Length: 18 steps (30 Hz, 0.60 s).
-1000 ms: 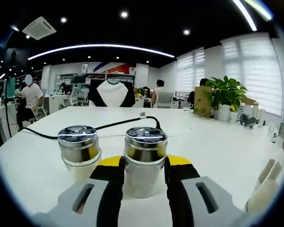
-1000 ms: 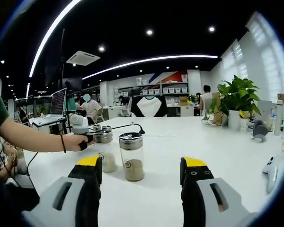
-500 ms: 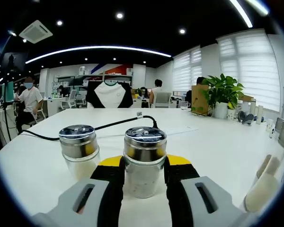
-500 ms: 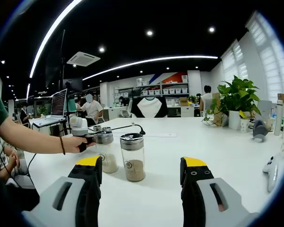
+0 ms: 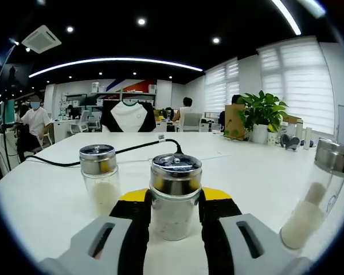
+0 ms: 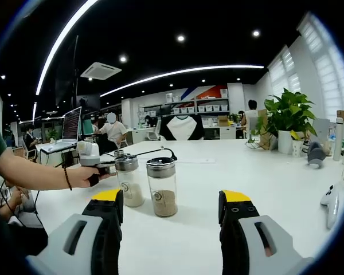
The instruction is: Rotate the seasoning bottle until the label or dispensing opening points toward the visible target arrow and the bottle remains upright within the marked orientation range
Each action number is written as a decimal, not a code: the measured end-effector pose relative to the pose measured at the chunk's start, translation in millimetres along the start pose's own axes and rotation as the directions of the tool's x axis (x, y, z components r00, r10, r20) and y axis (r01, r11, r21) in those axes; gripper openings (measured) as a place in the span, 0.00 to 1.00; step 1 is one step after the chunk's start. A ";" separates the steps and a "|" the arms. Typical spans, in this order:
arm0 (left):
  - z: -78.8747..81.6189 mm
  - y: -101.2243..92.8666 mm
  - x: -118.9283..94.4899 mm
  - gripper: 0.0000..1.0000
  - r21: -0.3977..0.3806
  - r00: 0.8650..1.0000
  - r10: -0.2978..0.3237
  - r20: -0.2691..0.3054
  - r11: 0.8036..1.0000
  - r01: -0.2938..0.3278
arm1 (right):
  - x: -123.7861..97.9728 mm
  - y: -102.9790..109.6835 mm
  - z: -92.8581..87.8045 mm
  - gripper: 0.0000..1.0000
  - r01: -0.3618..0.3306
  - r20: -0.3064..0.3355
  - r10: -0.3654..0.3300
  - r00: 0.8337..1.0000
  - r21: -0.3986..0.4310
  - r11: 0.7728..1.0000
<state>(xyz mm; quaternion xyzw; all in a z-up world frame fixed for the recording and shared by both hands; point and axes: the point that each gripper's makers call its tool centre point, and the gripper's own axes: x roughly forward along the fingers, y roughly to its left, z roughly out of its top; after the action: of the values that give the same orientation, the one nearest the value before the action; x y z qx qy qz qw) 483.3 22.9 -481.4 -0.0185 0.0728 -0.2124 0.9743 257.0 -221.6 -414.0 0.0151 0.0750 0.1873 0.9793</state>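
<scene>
In the left gripper view, the left gripper point(image 5: 173, 220) has its two jaws closed against the sides of a seasoning bottle point(image 5: 174, 196), a clear glass one with a metal shaker lid and pale grains inside. The bottle stands upright between the jaws, its long axis vertical, and its base seems to rest on the white table point(image 5: 246, 175), although the jaws hide the bottom. Its label is not visible from here, and no target arrow can be found on the table, so it cannot be told how far the turn is done. Because the bottle is already held by the left gripper, the coming rotation depends on this gripper: the wrist should turn around the vertical axis of the bottle without tilting it. Just to the left and a little farther stands a second shaker bottle point(image 5: 100, 178) with white contents, apart from the held one. At the right edge a third bottle point(image 5: 312, 201) appears leaning, probably only from the lens. In the right gripper view, the right gripper point(image 6: 171, 220) is wide open and holds nothing. Ahead of it stands a bottle with brown seasoning point(image 6: 162, 186), close beside the bottle held by the left gripper. Farther away, a black cable point(image 5: 132, 150) crosses the table and a potted plant point(image 5: 260, 115) stands near the window.
</scene>
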 end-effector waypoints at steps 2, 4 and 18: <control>-0.6 -2.2 -5.1 0.34 0.003 1.000 -0.006 -0.002 1.000 0.006 | -0.2 -0.3 -0.4 0.68 0.001 -0.001 -0.001 1.000 -0.001 1.000; -1.4 -5.0 -11.4 0.34 0.004 1.000 -0.011 0.001 1.000 0.011 | -0.2 -0.4 -1.3 0.68 0.001 -0.002 -0.001 1.000 -0.002 1.000; -8.2 -26.5 -62.1 0.34 0.010 1.000 0.004 0.011 1.000 -0.004 | 2.0 4.7 -5.2 0.68 -0.010 -0.009 0.010 1.000 0.003 1.000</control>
<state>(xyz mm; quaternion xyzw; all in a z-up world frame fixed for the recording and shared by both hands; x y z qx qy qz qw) 415.3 24.7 -479.5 -0.0144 0.0666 -0.2107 0.9752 256.4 -216.4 -419.2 0.0159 0.0793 0.1921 0.9780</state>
